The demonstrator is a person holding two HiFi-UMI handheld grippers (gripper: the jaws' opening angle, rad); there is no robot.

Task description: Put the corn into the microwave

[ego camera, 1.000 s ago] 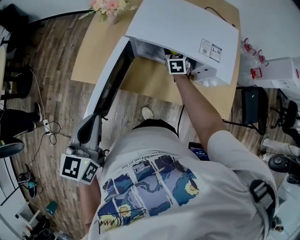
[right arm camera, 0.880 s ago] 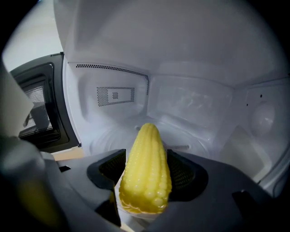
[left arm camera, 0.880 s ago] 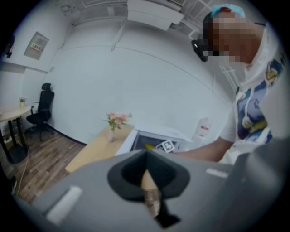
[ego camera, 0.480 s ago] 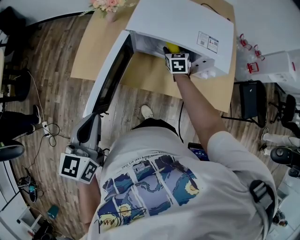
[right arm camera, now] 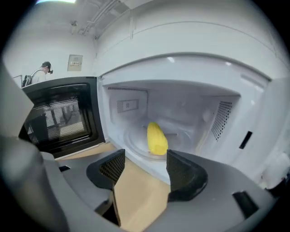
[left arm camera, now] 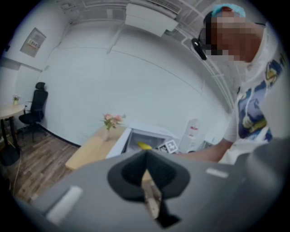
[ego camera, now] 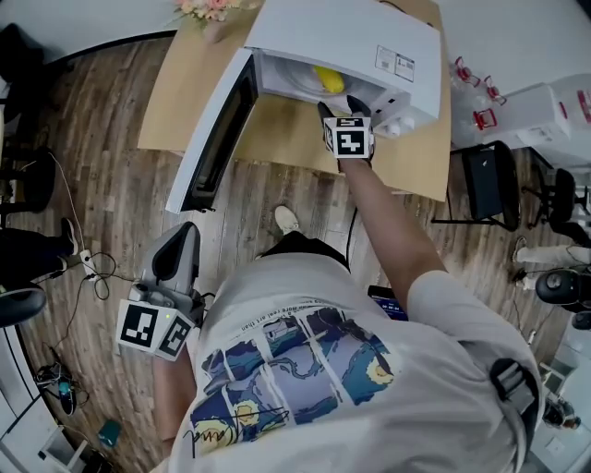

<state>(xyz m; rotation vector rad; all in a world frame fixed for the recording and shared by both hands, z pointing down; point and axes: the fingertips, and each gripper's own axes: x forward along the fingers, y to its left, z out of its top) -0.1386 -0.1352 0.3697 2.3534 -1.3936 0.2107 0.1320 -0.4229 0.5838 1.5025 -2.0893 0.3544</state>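
The yellow corn lies on the glass turntable inside the white microwave, free of any grip. From the head view the corn shows just inside the microwave's mouth. My right gripper is open and empty, just outside the opening above the wooden table, with the corn straight ahead of its jaws. It appears below the opening in the head view as well, the right gripper. My left gripper hangs low by my hip, far from the microwave. Seen from its own camera, the left gripper is shut and holds nothing.
The microwave door stands swung wide open to the left, over the table edge. A vase of pink flowers stands at the table's far left corner. Chairs and cables lie around on the wood floor.
My right gripper has drawn back out of the microwave cavity, leaving the corn on the turntable. The left gripper stays low at my side.
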